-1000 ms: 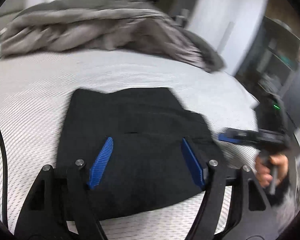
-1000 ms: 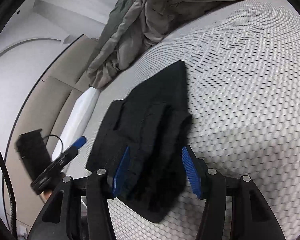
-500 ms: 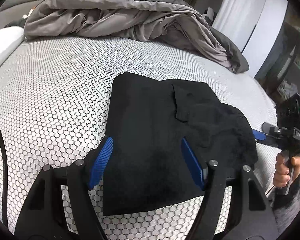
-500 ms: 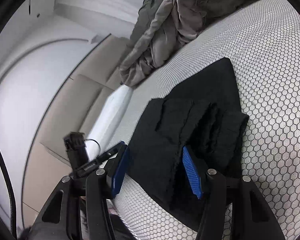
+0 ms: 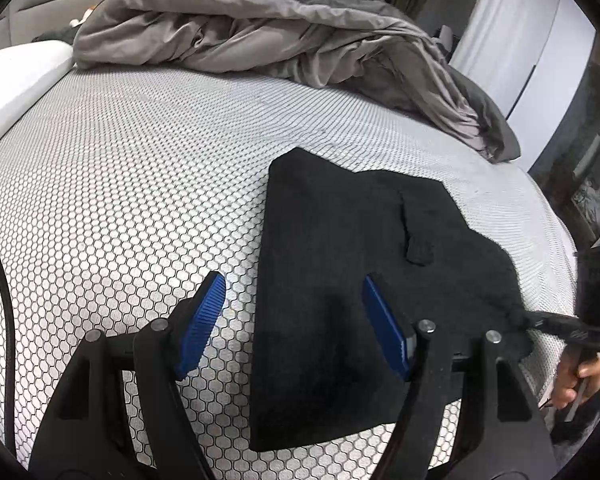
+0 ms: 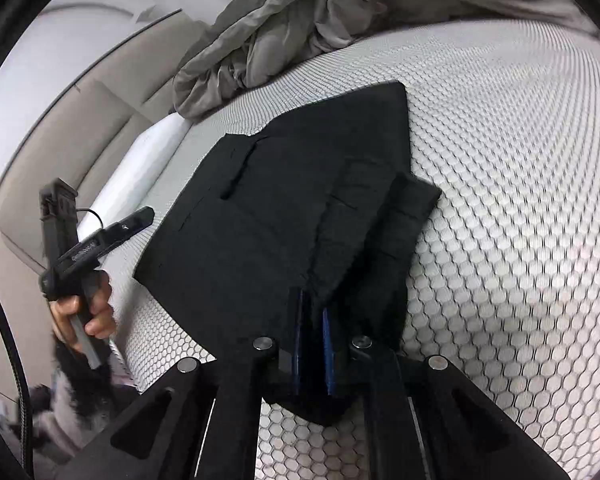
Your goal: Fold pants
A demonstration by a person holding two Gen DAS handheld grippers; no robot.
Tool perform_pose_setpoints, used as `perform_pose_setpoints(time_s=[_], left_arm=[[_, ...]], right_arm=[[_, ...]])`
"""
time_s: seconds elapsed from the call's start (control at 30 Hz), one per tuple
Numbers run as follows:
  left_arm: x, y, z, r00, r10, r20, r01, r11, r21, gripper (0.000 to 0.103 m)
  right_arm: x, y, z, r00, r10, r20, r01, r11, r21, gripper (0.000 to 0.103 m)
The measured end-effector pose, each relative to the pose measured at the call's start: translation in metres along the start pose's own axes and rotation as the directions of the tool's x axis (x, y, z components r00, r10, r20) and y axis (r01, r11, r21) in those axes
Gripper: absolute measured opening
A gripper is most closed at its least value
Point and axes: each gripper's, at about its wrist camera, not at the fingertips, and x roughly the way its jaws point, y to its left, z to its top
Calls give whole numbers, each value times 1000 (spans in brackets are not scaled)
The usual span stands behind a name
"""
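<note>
Black pants (image 5: 340,280) are laid partly folded on the honeycomb-patterned bed (image 5: 120,200), near its front edge. The right tool (image 6: 312,344) has just been closed and is clamped on the bunched near edge of the pants. The left tool (image 5: 296,320) is held wide over their left edge, nothing gripped. A grey duvet (image 5: 260,28) is heaped at the far edge.

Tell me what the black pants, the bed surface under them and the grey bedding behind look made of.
Black pants: soft matte fabric, slightly fuzzy at the edges, possibly fleece or cotton knit; no sheen.
Bed surface: light cover with a dark honeycomb pattern, looks like mesh or printed textile; I cannot tell which.
Grey bedding: thin, smooth woven cloth, crumpling into soft folds with a faint sheen.
</note>
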Motion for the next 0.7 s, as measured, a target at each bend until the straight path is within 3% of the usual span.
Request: perform_pose_setpoints(time_s=[0.07, 0.13, 0.3, 0.43, 0.57, 0.63, 0.7], left_arm=[[2, 1, 0, 1000, 3, -9, -3, 1000, -8, 68], [3, 1, -1, 1000, 5, -6, -5, 1000, -6, 68], [6, -2, -1, 1000, 7, -17, -7, 1000, 7, 68], [6, -4, -1, 1000, 4, -16, -4, 1000, 13, 68], [6, -5, -3, 1000, 8, -23, -7, 1000, 18, 68], [5, -4, -3, 1000, 11, -23, -11, 1000, 19, 68], [3, -2, -3, 1000, 14, -22, -14, 1000, 17, 68]], right_arm=[[-16, -9, 3, 999, -8, 49, 7, 999, 32, 33], [-22, -21, 6, 996, -38, 84, 30, 996, 89, 44], [-16, -37, 10, 995, 57, 85, -72, 981, 180, 45], [-25, -20, 19, 967, 195, 162, -219, 965, 145, 46], [-6, -8, 23, 990, 77, 115, -93, 986, 135, 47], [2, -10, 24, 993, 81, 86, -94, 982, 161, 47], [14, -9, 24, 989, 137, 59, -145, 974, 174, 47]])
